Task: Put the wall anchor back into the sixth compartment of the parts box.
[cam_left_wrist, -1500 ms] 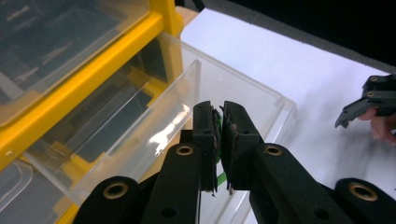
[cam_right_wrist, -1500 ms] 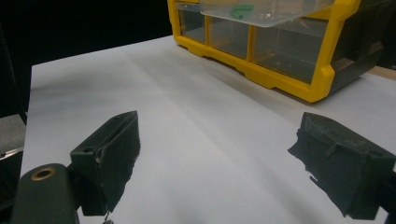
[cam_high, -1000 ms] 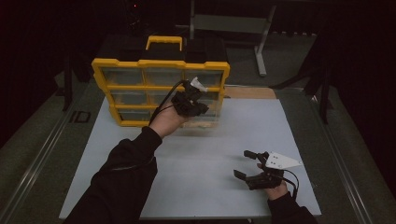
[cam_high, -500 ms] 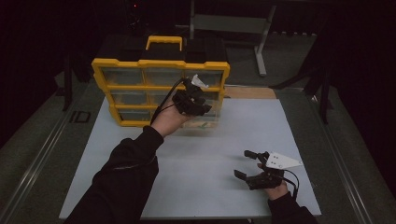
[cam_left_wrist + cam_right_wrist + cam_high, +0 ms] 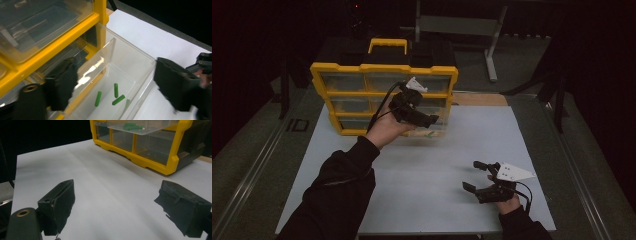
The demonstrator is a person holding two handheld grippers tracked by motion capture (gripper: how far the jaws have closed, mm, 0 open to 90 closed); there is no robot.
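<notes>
A yellow drawer organizer (image 5: pixel 382 67) stands at the back of the white table. Its clear lower-right drawer (image 5: pixel 424 131) is pulled out. Green plastic pegs (image 5: pixel 116 90) lie loose on the floor of this drawer (image 5: pixel 140 62). My left gripper (image 5: pixel 429 121) hovers just over the drawer; its jaws have just been opening and now stand open (image 5: pixel 117 82) with nothing between the pads. My right gripper (image 5: pixel 469 175) rests near the table's front right, open and empty (image 5: pixel 115 205), facing the organizer (image 5: pixel 150 161) and the pegs (image 5: pixel 130 126).
The white table top (image 5: pixel 437 160) stretches bare between the organizer and the right gripper. A black case with a yellow handle (image 5: pixel 384 45) sits behind the organizer. A metal stand (image 5: pixel 452 25) is farther back. A wooden strip (image 5: pixel 482 98) edges the table's far right.
The left gripper's jaws stand wider apart than before, still over the pulled-out drawer. Both hands stay about where they were.
</notes>
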